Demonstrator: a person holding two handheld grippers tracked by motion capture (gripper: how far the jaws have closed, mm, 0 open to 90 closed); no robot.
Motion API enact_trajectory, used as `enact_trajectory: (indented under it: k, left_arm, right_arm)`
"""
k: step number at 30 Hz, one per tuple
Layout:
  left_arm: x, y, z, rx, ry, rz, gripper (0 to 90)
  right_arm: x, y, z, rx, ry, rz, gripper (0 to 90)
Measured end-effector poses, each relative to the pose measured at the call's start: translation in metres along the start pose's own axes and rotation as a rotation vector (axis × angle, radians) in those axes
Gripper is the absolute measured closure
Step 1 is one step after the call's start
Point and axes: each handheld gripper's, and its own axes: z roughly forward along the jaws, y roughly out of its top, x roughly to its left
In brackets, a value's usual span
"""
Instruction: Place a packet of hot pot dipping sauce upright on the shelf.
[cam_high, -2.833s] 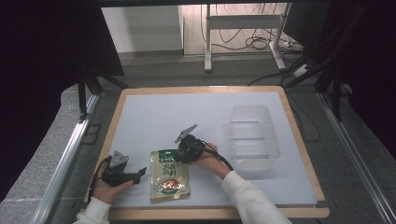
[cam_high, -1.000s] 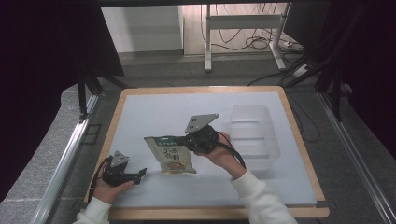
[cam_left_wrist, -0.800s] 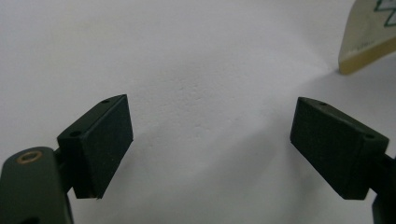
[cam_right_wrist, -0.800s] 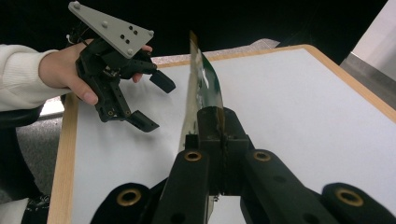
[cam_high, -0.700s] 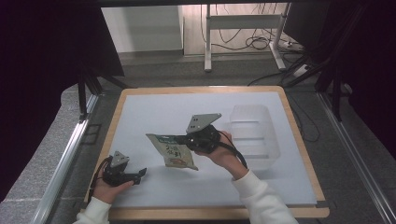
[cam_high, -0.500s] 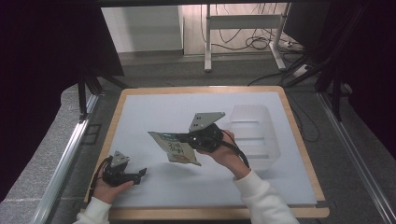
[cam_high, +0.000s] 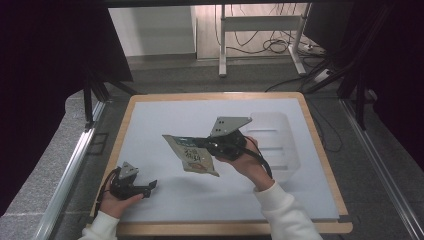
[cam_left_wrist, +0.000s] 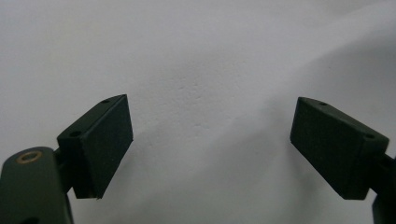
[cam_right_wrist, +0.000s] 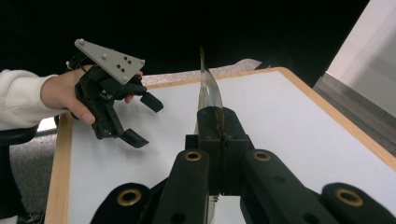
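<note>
Above the table's middle: the right gripper (cam_high: 204, 143) held a snack packet (cam_high: 192, 155) lifted off the white tabletop (cam_high: 165, 115), tilted.
Right gripper: its 2 black jaws were clamped together on the packet's edge, which rose thin and edge-on between them in the right gripper view (cam_right_wrist: 208, 93).
Left gripper (cam_high: 148, 187): low at the near-left of the table, jaws spread wide with nothing between them; the left gripper view showed bare white surface (cam_left_wrist: 205, 60) between the pads.
Clear tray (cam_high: 280, 142): sat at the table's right, just beyond the right hand (cam_high: 247, 162).
</note>
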Motion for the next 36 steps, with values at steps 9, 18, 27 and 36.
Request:
enact_trajectory:
  k: [9,18,27,36]
  left_arm:
    - [0.0,0.0,0.0,-0.001,0.001,-0.002,12.9]
    - [0.0,0.0,0.001,0.001,0.001,0.001,12.8]
    - [-0.001,0.0,0.001,0.004,-0.001,0.002,12.7]
    - [-0.001,0.0,0.002,0.013,-0.005,0.007,12.6]
  right_arm:
    - [-0.003,0.002,-0.011,-0.03,-0.022,0.004,89.7]
    - [-0.006,0.004,-0.021,-0.051,-0.044,0.01,89.7]
    - [-0.01,0.005,-0.028,-0.067,-0.063,0.016,89.7]
    - [-0.012,0.006,-0.036,-0.083,-0.08,0.023,89.7]
